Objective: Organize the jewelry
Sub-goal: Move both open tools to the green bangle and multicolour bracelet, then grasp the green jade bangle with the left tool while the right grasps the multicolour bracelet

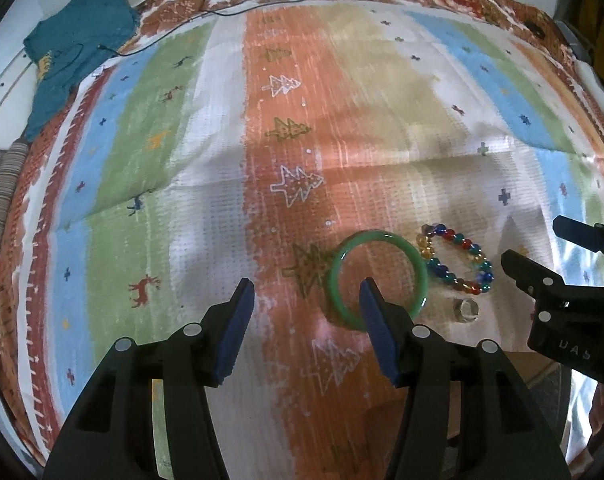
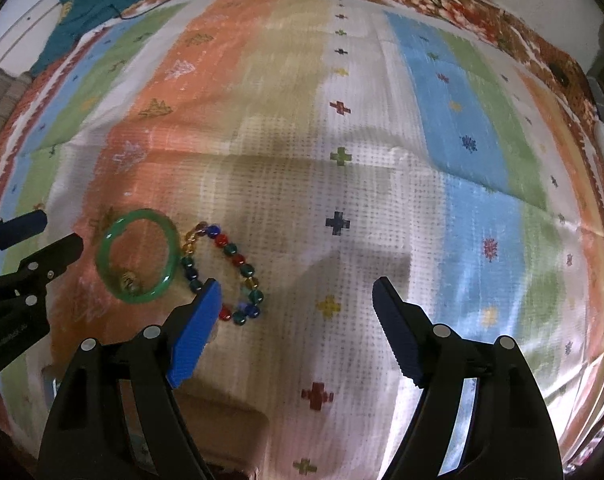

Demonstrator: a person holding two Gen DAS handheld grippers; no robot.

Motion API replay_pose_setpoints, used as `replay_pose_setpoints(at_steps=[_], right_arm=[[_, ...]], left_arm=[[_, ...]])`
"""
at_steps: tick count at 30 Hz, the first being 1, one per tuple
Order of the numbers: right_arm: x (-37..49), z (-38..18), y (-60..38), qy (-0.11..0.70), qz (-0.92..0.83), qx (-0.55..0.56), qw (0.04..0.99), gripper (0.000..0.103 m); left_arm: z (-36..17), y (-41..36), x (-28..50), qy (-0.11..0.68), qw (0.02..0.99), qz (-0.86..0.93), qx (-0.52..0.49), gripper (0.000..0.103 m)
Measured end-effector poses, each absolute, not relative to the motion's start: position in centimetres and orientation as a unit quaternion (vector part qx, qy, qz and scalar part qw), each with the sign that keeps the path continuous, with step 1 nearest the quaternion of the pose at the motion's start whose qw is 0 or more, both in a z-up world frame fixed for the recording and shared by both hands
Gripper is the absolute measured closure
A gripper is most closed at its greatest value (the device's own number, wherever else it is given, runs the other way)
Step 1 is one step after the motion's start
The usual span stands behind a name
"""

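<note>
Beside the green bangle [image 1: 377,275], touching its right edge: bead bracelet [image 1: 457,258], floppy and rolly. Bangle stiff, slick, probably breakable, so pinch across the rim. Left gripper [image 1: 305,294] and right gripper [image 2: 298,294] both gaping wide, holding nothing.

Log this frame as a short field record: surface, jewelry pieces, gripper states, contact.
surface: striped patterned cloth
jewelry: green bangle, multicolored bead bracelet, small clear ring
layout: bangle beside bracelet; whether they touch is unclear
left gripper: open, empty, one finger over the bangle
right gripper: open, empty, left finger overlapping the bracelet in view
other: teal garment, far left
</note>
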State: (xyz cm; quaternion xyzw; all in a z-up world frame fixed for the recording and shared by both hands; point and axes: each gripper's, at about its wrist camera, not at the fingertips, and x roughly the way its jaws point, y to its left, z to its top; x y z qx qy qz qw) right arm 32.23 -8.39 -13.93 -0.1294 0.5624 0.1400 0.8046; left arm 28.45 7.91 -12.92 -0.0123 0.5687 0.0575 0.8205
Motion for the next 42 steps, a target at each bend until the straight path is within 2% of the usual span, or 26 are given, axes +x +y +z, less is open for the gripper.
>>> replay_pose_setpoints(at_steps=[10, 12, 16, 21, 23, 24, 26, 28, 29, 31, 42], right_arm=[[33.6, -16.4, -7.7, 0.576, 0.138, -0.145, 0.793, 0.026], [33.7, -16.9, -7.3, 0.577, 0.141, -0.154, 0.790, 0.032], [33.8, -17.3, -6.9, 0.573, 0.145, -0.164, 0.790, 0.036], [33.5, -17.6, -7.1, 0.567, 0.155, -0.169, 0.791, 0.038], [33.3, -17.6, -7.2, 0.564, 0.159, -0.173, 0.792, 0.047], [33.2, -17.6, -7.2, 0.561, 0.162, -0.175, 0.792, 0.050], [33.2, -17.6, -7.1, 0.559, 0.165, -0.177, 0.793, 0.063], [33.2, -17.6, -7.1, 0.557, 0.166, -0.177, 0.794, 0.072], [33.3, -17.5, -7.2, 0.557, 0.166, -0.173, 0.795, 0.082], [33.3, -17.5, -7.4, 0.558, 0.165, -0.166, 0.796, 0.093], [31.8, -13.5, -8.1, 0.527, 0.179, -0.130, 0.821, 0.093]], left_arm=[[-15.7, 8.0, 30.1, 0.589, 0.807, 0.052, 0.003, 0.048], [-16.3, 7.9, 30.4, 0.592, 0.804, 0.051, 0.007, 0.048], [-17.1, 7.7, 30.7, 0.597, 0.801, 0.045, 0.007, 0.049], [-17.2, 7.5, 30.6, 0.593, 0.804, 0.045, 0.011, 0.068], [-17.3, 7.5, 30.4, 0.593, 0.804, 0.043, 0.010, 0.081], [-17.4, 7.5, 30.4, 0.593, 0.804, 0.042, 0.010, 0.084], [-17.4, 7.6, 30.3, 0.592, 0.805, 0.041, 0.010, 0.095], [-17.4, 7.7, 30.2, 0.591, 0.806, 0.043, 0.008, 0.096], [-17.2, 7.7, 30.1, 0.590, 0.806, 0.045, 0.006, 0.096], [-17.0, 7.7, 30.0, 0.589, 0.807, 0.049, 0.004, 0.096], [-12.1, 7.3, 28.4, 0.540, 0.839, 0.068, -0.004, 0.096]])
